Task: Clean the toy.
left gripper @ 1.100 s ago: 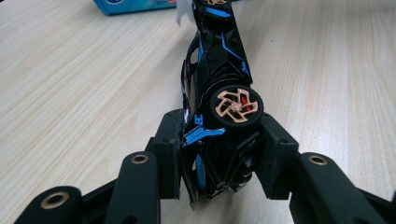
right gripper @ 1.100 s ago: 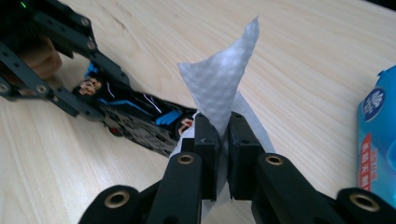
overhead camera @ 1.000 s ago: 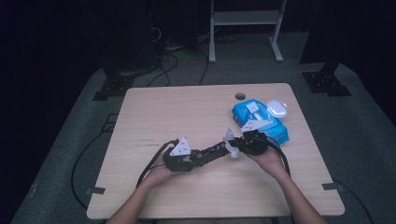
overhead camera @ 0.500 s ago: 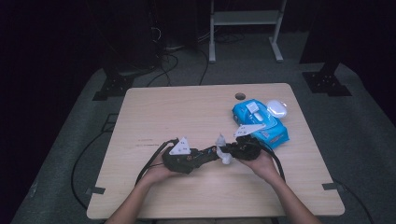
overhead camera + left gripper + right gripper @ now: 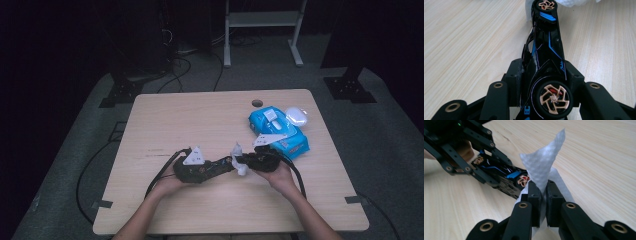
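A black toy car (image 5: 547, 50) with blue stripes and copper-coloured wheels lies lengthwise between the jaws of my left gripper (image 5: 545, 75). Those jaws have just been closing and now press on its sides. In the high view the left gripper (image 5: 220, 167) points right, near the table's front middle. My right gripper (image 5: 543, 192) is shut on a white wipe (image 5: 544, 162), whose corner stands up above the pads. The wipe (image 5: 237, 150) touches the front end of the car (image 5: 504, 173), and the right gripper (image 5: 245, 162) faces the left one tip to tip.
A blue pack of wipes (image 5: 277, 131) lies at the right rear of the wooden table (image 5: 190, 115), just behind my right hand. A white oval case (image 5: 296, 116) sits beside it, and a cable hole (image 5: 257, 103) is near the far edge. Cables trail from both grippers.
My right gripper has shifted slightly left with the wipe, from beside the blue pack to the car's front end. The left hand has stayed in place.
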`<control>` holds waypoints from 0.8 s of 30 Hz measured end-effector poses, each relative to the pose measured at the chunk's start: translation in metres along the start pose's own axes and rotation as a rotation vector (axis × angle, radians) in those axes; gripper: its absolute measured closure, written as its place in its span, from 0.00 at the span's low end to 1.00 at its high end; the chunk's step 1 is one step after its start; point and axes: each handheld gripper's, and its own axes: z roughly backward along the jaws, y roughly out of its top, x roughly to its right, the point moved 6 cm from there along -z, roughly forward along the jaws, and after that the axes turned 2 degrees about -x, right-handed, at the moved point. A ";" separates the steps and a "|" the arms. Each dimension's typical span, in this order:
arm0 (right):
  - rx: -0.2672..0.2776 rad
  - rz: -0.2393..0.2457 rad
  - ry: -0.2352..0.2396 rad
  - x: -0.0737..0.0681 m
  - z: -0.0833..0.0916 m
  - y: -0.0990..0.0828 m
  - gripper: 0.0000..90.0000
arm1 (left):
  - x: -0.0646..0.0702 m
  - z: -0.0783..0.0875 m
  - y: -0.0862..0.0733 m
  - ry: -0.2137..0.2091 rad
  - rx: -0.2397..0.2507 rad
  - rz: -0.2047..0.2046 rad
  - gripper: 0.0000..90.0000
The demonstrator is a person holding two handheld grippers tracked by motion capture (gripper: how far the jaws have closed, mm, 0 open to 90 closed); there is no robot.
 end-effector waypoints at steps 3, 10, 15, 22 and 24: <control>-0.025 0.006 -0.023 0.003 -0.003 -0.005 0.92 | -0.001 0.002 -0.001 -0.004 -0.007 -0.008 0.64; -0.012 0.016 -0.010 0.000 0.005 -0.004 0.92 | -0.004 0.012 -0.008 -0.032 -0.033 0.004 0.63; -0.026 0.031 -0.017 -0.003 0.013 -0.006 0.92 | -0.003 0.013 0.000 -0.054 -0.037 0.029 0.49; 0.001 0.025 0.000 0.000 0.018 -0.007 0.92 | -0.005 0.006 0.017 -0.069 -0.063 0.077 0.27; 0.007 0.014 0.015 0.001 0.015 -0.006 0.92 | -0.005 0.003 0.020 -0.076 -0.061 0.081 0.26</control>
